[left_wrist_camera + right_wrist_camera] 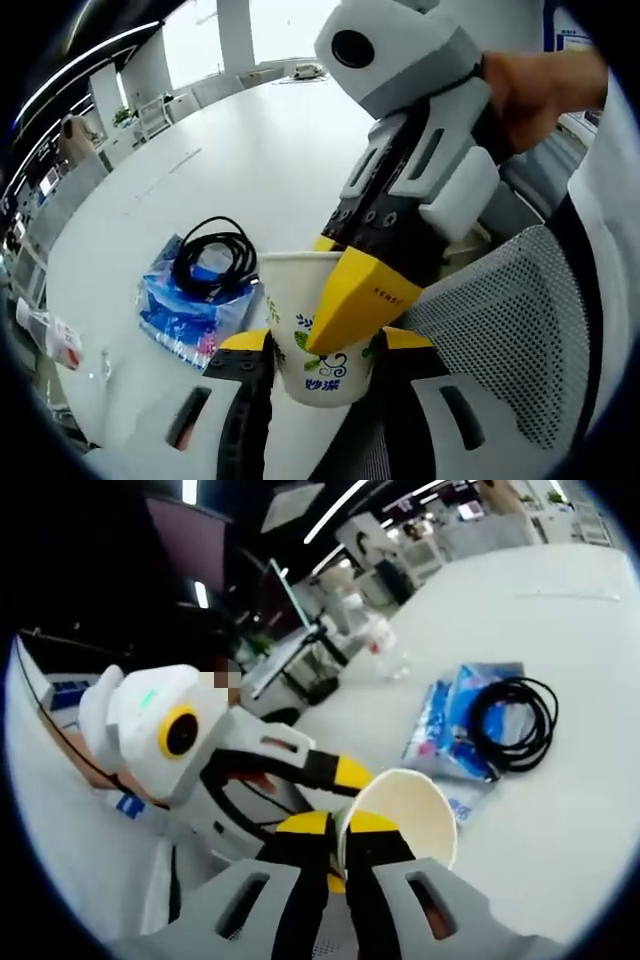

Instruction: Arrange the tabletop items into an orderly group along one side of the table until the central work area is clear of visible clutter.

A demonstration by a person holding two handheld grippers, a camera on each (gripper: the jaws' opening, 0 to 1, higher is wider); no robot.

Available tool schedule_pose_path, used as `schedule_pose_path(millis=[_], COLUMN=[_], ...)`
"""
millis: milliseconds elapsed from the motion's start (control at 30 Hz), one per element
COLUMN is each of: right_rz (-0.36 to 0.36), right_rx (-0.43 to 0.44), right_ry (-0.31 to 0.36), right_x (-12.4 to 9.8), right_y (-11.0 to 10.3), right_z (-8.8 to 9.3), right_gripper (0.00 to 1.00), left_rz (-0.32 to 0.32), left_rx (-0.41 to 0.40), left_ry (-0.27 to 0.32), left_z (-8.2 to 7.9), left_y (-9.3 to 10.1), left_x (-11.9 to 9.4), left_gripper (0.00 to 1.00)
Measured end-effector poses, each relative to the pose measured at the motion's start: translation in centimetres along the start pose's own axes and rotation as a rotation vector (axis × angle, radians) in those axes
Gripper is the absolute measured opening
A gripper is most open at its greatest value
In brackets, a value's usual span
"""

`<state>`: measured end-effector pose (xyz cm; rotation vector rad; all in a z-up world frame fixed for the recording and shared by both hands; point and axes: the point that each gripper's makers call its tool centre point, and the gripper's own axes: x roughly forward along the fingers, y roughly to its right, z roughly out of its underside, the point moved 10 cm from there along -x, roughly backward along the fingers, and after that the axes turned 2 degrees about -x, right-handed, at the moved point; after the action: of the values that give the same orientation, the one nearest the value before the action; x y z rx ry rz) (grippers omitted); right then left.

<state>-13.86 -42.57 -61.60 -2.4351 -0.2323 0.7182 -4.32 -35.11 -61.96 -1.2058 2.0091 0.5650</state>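
In the left gripper view the left tool (322, 345) has its yellow-tipped jaws on either side of a paper cup (318, 330), touching its walls low down, so it grips the cup, which stands upright above the near edge of the bench (250, 150). The right tool (345, 300) comes in from the upper right, held by a hand (540, 90); one yellow jaw lies against the front of the cup and the other shows behind its rim, so it pinches the cup's wall. Left of the cup a coiled black cable (212, 258) rests on a blue packet (190, 305), both lying on the bench. A grey mesh chair (530, 330) back stands to the right. In the right gripper view the right tool (338, 855) has its jaws nearly together on the rim of the cup (405, 815), one inside and one outside, clamped on the wall; the cup's open mouth faces the camera. The left tool (345, 775) reaches in from the left, a yellow tip touching the cup's far side. Beyond the cup the packet (450, 720) and the cable (515, 720) lie on the bench (560, 600), near the cup but apart from it.
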Motion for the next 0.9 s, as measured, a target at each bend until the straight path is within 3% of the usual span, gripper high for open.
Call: schedule_pose_path(millis=[300, 900], right_rz=[0.052, 0.114], right_rx=[0.016, 0.1], right_ry=[0.019, 0.047], right_x=[-0.2, -0.7], right_y=[1.0, 2.1], right_z=[0.0, 0.6], right_gripper=[0.0, 0.0], left_rz=[-0.044, -0.241], left_rx=[-0.117, -0.629], left_ry=[0.021, 0.19], left_z=[1.1, 5.9], left_y=[-1.2, -5.4], left_x=[-0.5, -3.7], left_gripper=[0.39, 0.39])
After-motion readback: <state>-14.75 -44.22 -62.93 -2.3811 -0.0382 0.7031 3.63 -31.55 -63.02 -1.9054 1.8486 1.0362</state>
